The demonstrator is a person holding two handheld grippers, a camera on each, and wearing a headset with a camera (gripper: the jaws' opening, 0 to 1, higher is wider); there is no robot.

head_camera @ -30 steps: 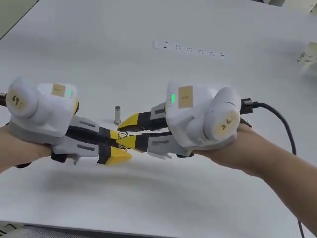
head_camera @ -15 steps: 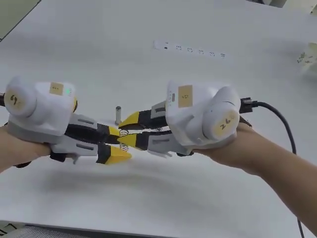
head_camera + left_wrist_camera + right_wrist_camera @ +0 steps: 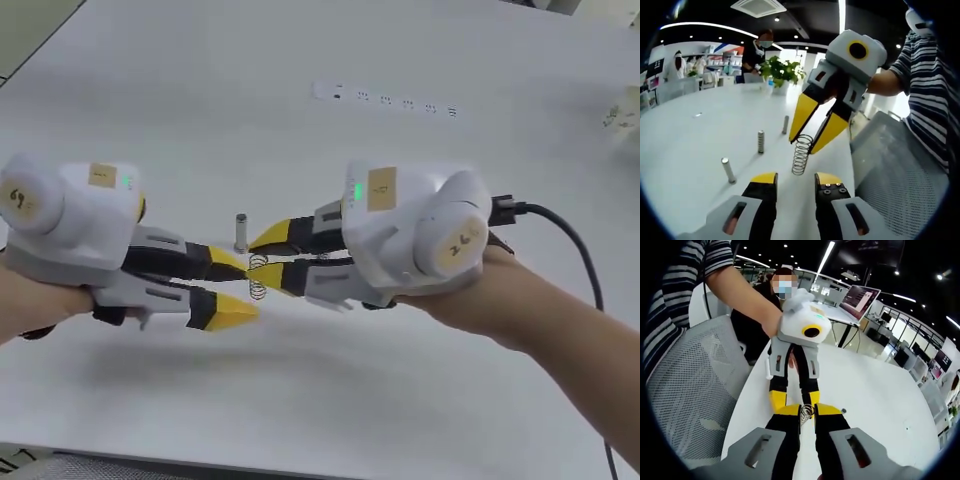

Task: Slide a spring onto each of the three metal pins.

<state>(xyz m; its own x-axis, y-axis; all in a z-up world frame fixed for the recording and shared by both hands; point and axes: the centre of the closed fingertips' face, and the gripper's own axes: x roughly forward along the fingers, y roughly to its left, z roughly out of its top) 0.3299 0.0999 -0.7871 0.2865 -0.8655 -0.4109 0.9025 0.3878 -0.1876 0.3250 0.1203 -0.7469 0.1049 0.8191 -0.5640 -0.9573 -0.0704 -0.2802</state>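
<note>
A small steel spring point(image 3: 801, 154) hangs between the yellow jaw tips of my right gripper point(image 3: 802, 145), which is shut on its upper end; it also shows as the spring point(image 3: 806, 411) and spring point(image 3: 258, 276). My left gripper point(image 3: 243, 290) faces the right gripper point(image 3: 256, 262) tip to tip, its jaws apart and open just left of the spring. Three upright metal pins stand on the white table: the near pin point(image 3: 728, 170), the middle pin point(image 3: 760, 141) and the far pin point(image 3: 785, 124). One pin point(image 3: 241, 232) stands just behind the jaw tips.
A white power strip point(image 3: 385, 100) lies farther back on the white table point(image 3: 300, 400). A black cable point(image 3: 570, 250) trails from the right gripper. A grey mesh chair point(image 3: 895, 165) stands at the table's edge, and people are in the room behind.
My left gripper has drawn back to the left, and its jaws now stand apart off the spring. The right gripper keeps the spring and has barely moved.
</note>
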